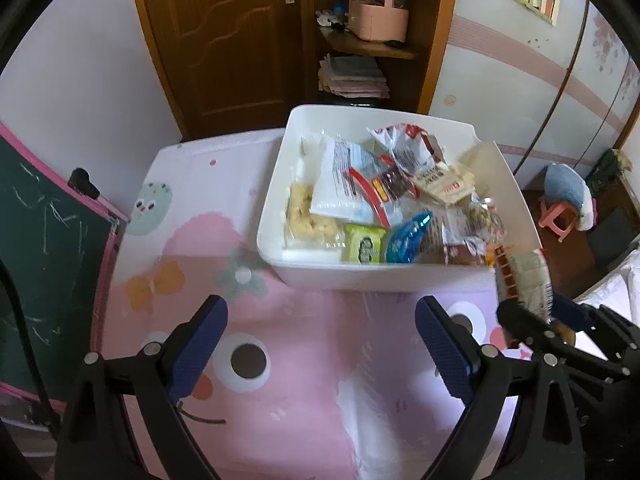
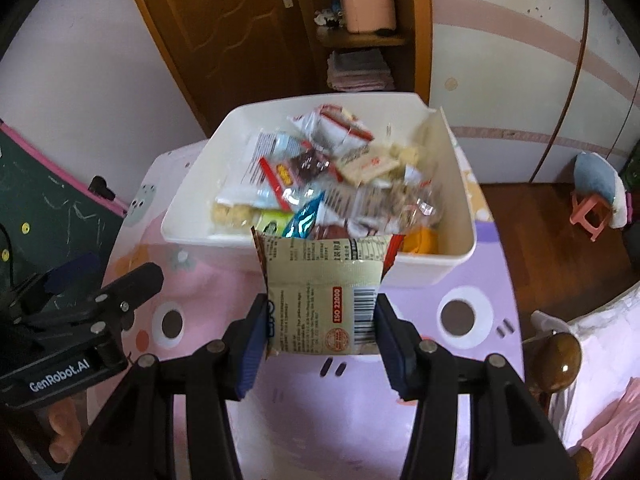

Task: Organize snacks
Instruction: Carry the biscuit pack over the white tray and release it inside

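Bin at the table's far edge, packets inside.
Snack packets [image 1: 360,196] lie heaped in the bin [image 1: 276,200] on the table [image 1: 280,360]; door [image 1: 224,40] and shelf [image 1: 372,46] stand behind it.

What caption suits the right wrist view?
Right tongs hold a beige packet before the white bin of snacks.

A white bin [image 2: 424,268] sits on the far part of the table, heaped with loose snack packets [image 2: 320,176]: clear, red-striped, yellow-green and blue wrappers lying at all angles. A beige packet [image 2: 324,292] with a barcode stands upright, clamped just near the bin's front wall.
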A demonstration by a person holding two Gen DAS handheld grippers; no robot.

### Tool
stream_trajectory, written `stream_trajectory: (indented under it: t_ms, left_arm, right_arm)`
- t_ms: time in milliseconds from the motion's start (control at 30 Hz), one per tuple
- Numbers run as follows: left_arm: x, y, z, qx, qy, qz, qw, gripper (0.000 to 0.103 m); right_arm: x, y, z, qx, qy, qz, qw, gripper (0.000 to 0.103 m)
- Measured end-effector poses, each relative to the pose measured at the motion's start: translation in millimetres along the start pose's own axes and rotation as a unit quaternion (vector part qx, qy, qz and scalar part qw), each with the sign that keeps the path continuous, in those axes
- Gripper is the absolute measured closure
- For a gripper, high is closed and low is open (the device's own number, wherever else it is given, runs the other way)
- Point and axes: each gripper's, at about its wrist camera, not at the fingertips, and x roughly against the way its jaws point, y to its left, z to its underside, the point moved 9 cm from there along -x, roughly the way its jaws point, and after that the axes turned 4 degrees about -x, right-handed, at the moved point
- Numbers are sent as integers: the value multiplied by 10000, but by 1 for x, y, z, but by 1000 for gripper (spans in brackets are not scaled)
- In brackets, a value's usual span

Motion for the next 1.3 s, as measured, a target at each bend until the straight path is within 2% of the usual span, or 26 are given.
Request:
stream_trajectory:
  t_ms: [267, 367, 667, 833, 1100, 1300]
  left_arm:
    - [4, 0, -48, -10, -189, -16, 9998, 5]
    - [2, -2, -68, -60, -231, 65, 9997, 2]
    - [-5, -6, -121, -246, -497, -71, 9984, 1]
    - [-15, -7, -136, -303, -495, -116, 9982, 1]
    - [-26, -1, -142, -318, -450, -179, 9983, 1]
    - [-27, 1, -140, -255, -389, -68, 9989, 1]
  right_arm:
    - [12, -3, -52, 35, -257, 172, 9995, 52]
    - [14, -4, -76, 90, -375, 363, 9986, 52]
    - [7, -11, -123, 53, -602, 562, 9966, 51]
    - [-5, -16, -133, 32, -591, 648, 9961, 51]
    - [-19, -15, -139, 67, -534, 731, 9959, 50]
    - [-25, -13, -142, -54, -454, 558, 9974, 36]
